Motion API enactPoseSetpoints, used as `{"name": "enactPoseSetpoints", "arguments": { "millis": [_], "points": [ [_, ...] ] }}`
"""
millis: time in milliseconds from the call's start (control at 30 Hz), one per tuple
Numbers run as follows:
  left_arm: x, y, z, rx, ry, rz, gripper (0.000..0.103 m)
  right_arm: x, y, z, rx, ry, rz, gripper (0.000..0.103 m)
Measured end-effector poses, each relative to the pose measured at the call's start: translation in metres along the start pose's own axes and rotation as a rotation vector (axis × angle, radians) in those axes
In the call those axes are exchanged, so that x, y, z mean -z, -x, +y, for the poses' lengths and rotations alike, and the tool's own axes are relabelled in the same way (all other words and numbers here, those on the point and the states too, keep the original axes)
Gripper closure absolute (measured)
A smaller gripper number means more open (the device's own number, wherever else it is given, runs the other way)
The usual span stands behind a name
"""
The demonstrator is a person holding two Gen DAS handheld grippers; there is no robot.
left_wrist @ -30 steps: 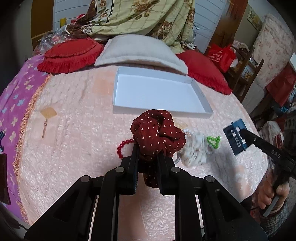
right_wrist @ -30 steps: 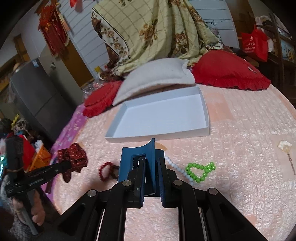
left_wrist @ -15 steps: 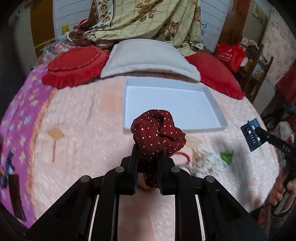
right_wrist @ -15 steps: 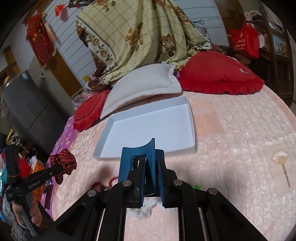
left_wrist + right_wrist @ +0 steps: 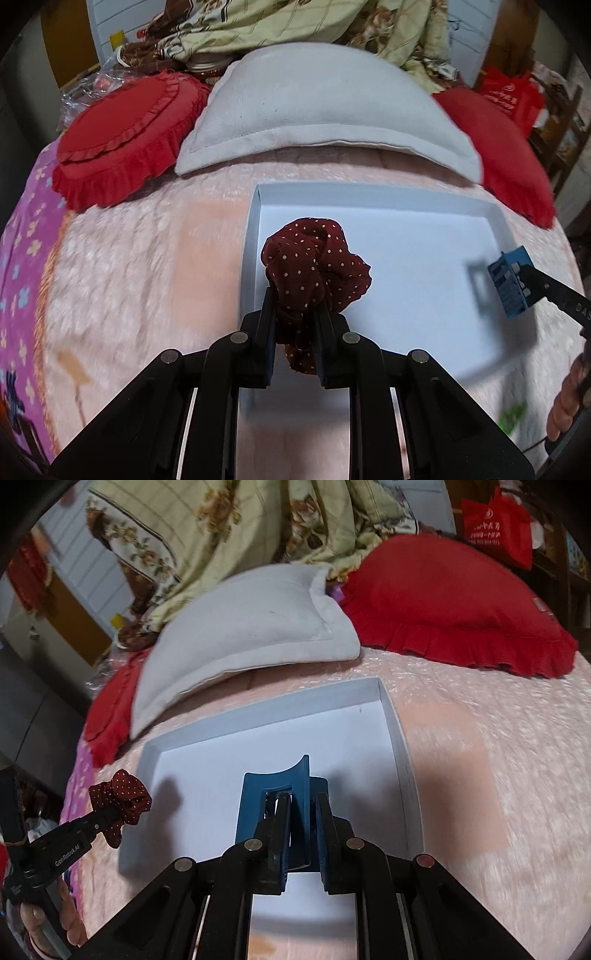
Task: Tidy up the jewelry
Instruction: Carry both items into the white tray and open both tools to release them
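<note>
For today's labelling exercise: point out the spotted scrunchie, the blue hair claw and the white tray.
spotted scrunchie (image 5: pixel 314 266), left wrist view, middle of the fabric
blue hair claw (image 5: pixel 273 786), right wrist view, upper face
white tray (image 5: pixel 399 738), right wrist view, right wall

My right gripper (image 5: pixel 298 808) is clamped on a blue hair claw (image 5: pixel 275 794), held over the white tray (image 5: pixel 391 716). Far left, my left gripper (image 5: pixel 110 814) pinches a dark red dotted scrunchie (image 5: pixel 122 799) by the tray's left edge. Grey pillow (image 5: pixel 243 613) and red cushion (image 5: pixel 454 602) lie beyond.
</note>
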State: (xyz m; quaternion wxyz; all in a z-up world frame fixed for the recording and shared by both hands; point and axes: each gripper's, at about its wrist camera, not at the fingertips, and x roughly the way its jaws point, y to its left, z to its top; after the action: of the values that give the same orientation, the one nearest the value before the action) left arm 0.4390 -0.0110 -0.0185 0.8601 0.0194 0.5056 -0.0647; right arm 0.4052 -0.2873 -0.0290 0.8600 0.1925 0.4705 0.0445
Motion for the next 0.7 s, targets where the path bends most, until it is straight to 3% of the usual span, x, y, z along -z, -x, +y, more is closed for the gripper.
{"name": "enactPoseSetpoints", "arguments": {
  "millis": [200,367,500,567,600,633,700],
  "points": [
    [-0.030,-0.042,0.004,-0.007,0.020,0.013,0.086,-0.027,-0.040,-0.017,0.016,-0.044,0.028,0.091],
    [-0.034,-0.054,0.006,-0.028,0.013,0.003,0.074,-0.033,-0.053,-0.027,0.025,-0.059,0.033,0.091],
    [-0.035,-0.061,0.016,0.035,0.058,0.020,0.067,-0.034,-0.056,-0.028,0.027,-0.064,0.036,0.090],
    [-0.037,-0.059,0.020,0.069,0.072,0.016,0.062,-0.034,-0.055,-0.026,0.031,-0.054,0.035,0.077],
    [-0.036,-0.056,0.022,0.082,0.075,0.014,0.058,-0.035,-0.052,-0.026,0.030,-0.051,0.025,0.062],
    [-0.035,-0.052,0.023,0.099,0.080,0.009,0.055,-0.034,-0.049,-0.025,0.026,-0.050,0.014,0.056],
    [-0.034,-0.044,0.026,0.120,0.096,0.000,0.054,-0.034,-0.041,-0.022,0.038,-0.038,-0.006,0.056]
  ]
}}
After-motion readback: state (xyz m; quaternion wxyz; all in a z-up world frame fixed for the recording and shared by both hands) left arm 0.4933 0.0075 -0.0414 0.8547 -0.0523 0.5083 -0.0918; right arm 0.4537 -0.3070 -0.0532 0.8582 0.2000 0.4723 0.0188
